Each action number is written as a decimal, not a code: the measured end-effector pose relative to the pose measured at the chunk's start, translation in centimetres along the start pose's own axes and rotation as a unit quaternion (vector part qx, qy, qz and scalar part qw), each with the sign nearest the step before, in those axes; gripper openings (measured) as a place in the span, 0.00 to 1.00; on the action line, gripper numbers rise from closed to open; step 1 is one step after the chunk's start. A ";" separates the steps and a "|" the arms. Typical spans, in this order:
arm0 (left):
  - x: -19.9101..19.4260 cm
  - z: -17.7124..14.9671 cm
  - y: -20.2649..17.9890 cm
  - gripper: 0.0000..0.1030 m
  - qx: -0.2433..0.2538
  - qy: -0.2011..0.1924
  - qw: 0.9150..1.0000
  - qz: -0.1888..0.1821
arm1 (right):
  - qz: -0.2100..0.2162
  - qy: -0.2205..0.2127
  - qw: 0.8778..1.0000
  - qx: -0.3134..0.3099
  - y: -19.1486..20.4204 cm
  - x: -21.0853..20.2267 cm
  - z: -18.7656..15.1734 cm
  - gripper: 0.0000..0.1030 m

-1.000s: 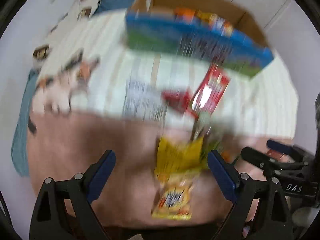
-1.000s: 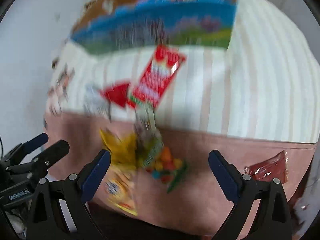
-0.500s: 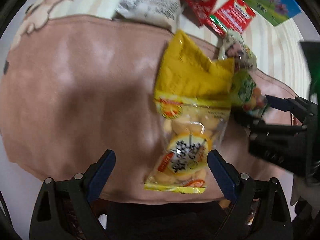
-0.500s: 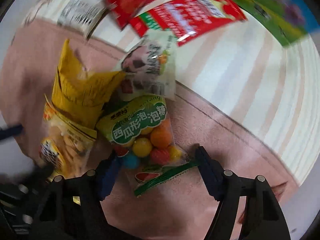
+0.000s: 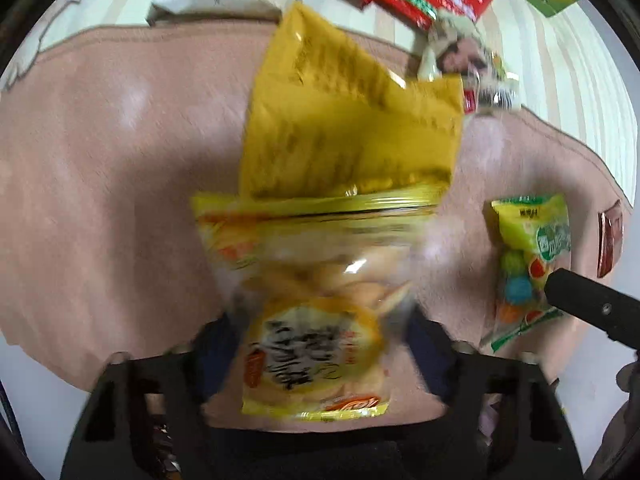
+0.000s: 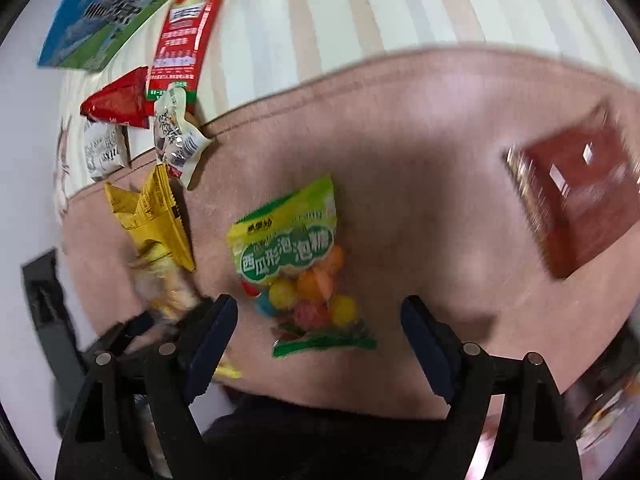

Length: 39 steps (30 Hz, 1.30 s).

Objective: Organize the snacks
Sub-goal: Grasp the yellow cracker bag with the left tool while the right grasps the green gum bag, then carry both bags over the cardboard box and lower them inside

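The left gripper (image 5: 320, 352) has its jaws drawn in against the two sides of the yellow biscuit bag (image 5: 320, 264), whose lower end sits between the blurred blue pads (image 5: 428, 354); the view is smeared, so whether the pads truly pinch the bag or only flank it I cannot tell; the bag lies lengthwise on the pink blanket (image 5: 120, 184), its folded yellow top pointing toward the striped sheet (image 5: 576, 64); in the right wrist view the same bag (image 6: 154, 220) shows at the left, just beside the right gripper's left finger; the right gripper (image 6: 320, 344) stands wide open and holds nothing, its blue pads (image 6: 210, 338) flanking the lower end of the green bubble gum bag (image 6: 296, 256), which rests flat on the blanket with coloured balls showing through its clear part; a dark red packet (image 6: 576, 196) lies well apart to the right; beyond the blanket's edge, on the striped sheet, sit a small white pouch (image 6: 176, 136), a red triangular pack (image 6: 116, 102), a long red packet (image 6: 188, 28), a white wrapped snack (image 6: 104, 152) and the blue-green box (image 6: 104, 12).
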<state>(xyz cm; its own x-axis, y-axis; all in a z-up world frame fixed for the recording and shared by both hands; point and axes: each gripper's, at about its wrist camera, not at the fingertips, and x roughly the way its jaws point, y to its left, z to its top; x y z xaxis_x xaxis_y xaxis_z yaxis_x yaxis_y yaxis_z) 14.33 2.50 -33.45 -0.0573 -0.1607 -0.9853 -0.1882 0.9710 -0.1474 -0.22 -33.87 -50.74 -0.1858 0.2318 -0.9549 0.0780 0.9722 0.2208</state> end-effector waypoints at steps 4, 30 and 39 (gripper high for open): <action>-0.3 0.8 1.0 0.58 -0.008 -0.006 1.000 0.001 | -0.034 -0.008 0.999 -0.023 1.2 0.9 0.3 0.84; -3.0 -0.3 0.2 0.46 0.021 -0.042 0.998 0.041 | -0.020 -0.059 0.997 -0.048 5.3 4.4 -4.9 0.50; -9.1 0.0 0.2 0.46 0.025 -0.090 0.995 0.032 | 0.054 -0.075 0.995 -0.041 6.4 -0.1 -4.1 0.50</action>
<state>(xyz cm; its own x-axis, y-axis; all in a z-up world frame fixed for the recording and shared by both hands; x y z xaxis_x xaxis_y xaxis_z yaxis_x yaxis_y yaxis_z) 14.77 4.15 -24.51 0.1095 -0.0686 -0.9916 -0.1406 0.9865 -0.0838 -3.67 -27.56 -48.39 -0.0312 0.3342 -0.9420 0.0084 0.9425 0.3341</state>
